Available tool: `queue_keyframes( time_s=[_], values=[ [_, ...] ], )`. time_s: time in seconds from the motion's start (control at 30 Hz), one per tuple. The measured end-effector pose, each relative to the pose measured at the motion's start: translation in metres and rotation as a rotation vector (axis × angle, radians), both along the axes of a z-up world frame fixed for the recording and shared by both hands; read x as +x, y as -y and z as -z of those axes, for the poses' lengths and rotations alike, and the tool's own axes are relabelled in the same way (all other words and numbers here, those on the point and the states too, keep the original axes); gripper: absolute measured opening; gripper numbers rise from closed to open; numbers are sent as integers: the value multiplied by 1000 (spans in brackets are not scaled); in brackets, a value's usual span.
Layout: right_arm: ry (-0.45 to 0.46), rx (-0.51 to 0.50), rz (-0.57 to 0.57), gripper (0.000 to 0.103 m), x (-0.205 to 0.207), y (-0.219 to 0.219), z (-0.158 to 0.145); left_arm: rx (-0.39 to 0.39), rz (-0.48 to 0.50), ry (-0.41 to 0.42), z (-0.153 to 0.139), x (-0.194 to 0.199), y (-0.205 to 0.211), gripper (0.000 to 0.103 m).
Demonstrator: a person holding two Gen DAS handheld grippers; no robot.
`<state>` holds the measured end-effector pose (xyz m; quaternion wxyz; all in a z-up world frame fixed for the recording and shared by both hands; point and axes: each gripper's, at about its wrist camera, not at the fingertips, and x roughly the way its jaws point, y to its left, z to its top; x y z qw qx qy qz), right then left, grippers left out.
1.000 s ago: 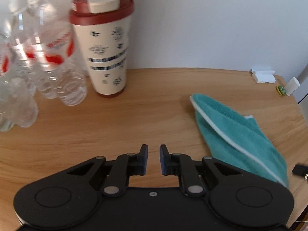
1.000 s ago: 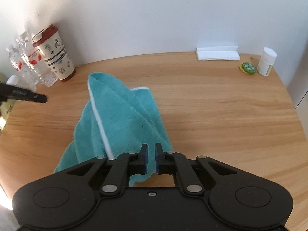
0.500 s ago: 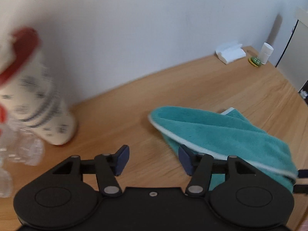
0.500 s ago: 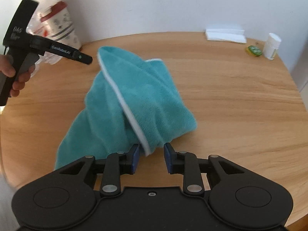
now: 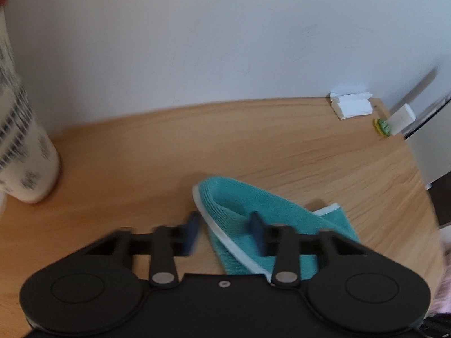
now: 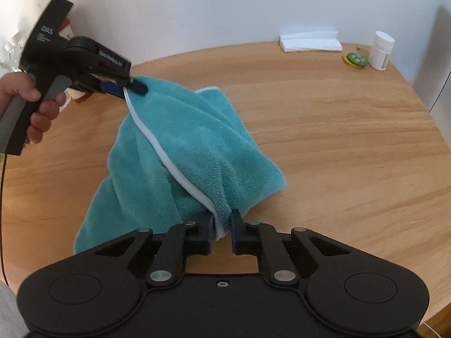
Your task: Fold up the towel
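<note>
towel [image 6: 194, 146] 1 | hand-held gripper [image 6: 221, 231] 2 | tumbler [image 5: 25, 152] 1 | pill bottle [image 6: 381, 50] 1

Left tool [image 5: 225, 232] gapes wide; right tool [image 6: 220, 232] nearly closed, pinching fabric.

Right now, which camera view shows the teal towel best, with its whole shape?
The right wrist view. There the towel lies almost whole on the table, white edge running from the left gripper to the right gripper. The left wrist view is blurred and shows only one end of the towel, partly behind its own fingers.
</note>
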<state>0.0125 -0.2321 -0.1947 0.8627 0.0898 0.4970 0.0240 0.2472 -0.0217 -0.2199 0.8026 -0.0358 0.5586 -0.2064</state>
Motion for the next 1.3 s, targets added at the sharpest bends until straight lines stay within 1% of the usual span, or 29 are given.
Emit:
queue_keyframes(
  time_s=[0.03,0.13,0.2,0.23,0.33,0.43,0.5,0.53,0.57,0.6,0.63,0.73,0.83,0.9,1.0,1.07,1.13,1.17,1.2,1.23,1.27,1.3],
  values=[
    [2,-7,6,10,0,0,-1,-8,-16,10,-1,0,-1,7],
    [16,-9,34,9,0,4,-5,-51,-47,39,-9,-2,-7,6],
    [33,-7,46,8,0,6,-10,-53,-48,69,-17,-5,-9,6],
    [51,-9,44,8,-1,7,-14,-47,-43,95,-23,-9,-11,6],
    [120,-12,42,8,0,9,-35,-58,-66,130,-41,-18,-21,6],
    [185,-10,31,8,2,12,-59,-79,-97,181,-66,-31,-34,6],
    [215,-13,21,8,3,13,-71,-109,-119,231,-90,-46,-46,6],
    [252,-17,4,8,1,13,-84,-119,-124,243,-97,-51,-49,6],
    [273,-15,2,8,-1,14,-92,-129,-132,263,-109,-59,-55,6],
    [308,-6,1,8,-3,18,-105,-133,-136,273,-116,-63,-58,6],
    [325,6,-1,7,-4,20,-113,-145,-143,296,-129,-72,-64,6],
    [359,40,-16,7,-4,25,-134,-180,-163,345,-163,-95,-78,6],
    [387,50,-58,7,-5,24,-153,-151,-170,393,-191,-116,-87,6],
    [399,59,-77,7,-5,24,-164,-144,-180,397,-203,-128,-93,6],
    [409,116,-101,7,-9,25,-182,-121,-217,417,-225,-150,-104,6],
    [410,145,-114,7,-11,25,-188,-47,-232,473,-241,-166,-103,6],
    [380,210,-124,7,-7,28,-191,-41,-211,473,-245,-170,-102,6],
    [375,196,-130,7,-3,28,-188,-25,-207,474,-241,-168,-101,6],
    [360,150,-139,7,9,26,-180,-8,-205,474,-236,-165,-99,6],
    [345,113,-147,7,20,24,-171,9,-218,436,-222,-156,-100,6],
    [326,98,-146,7,33,23,-159,3,-242,388,-205,-145,-102,6],
    [308,79,-143,7,48,21,-145,6,-243,370,-196,-141,-103,6]
  ],
)
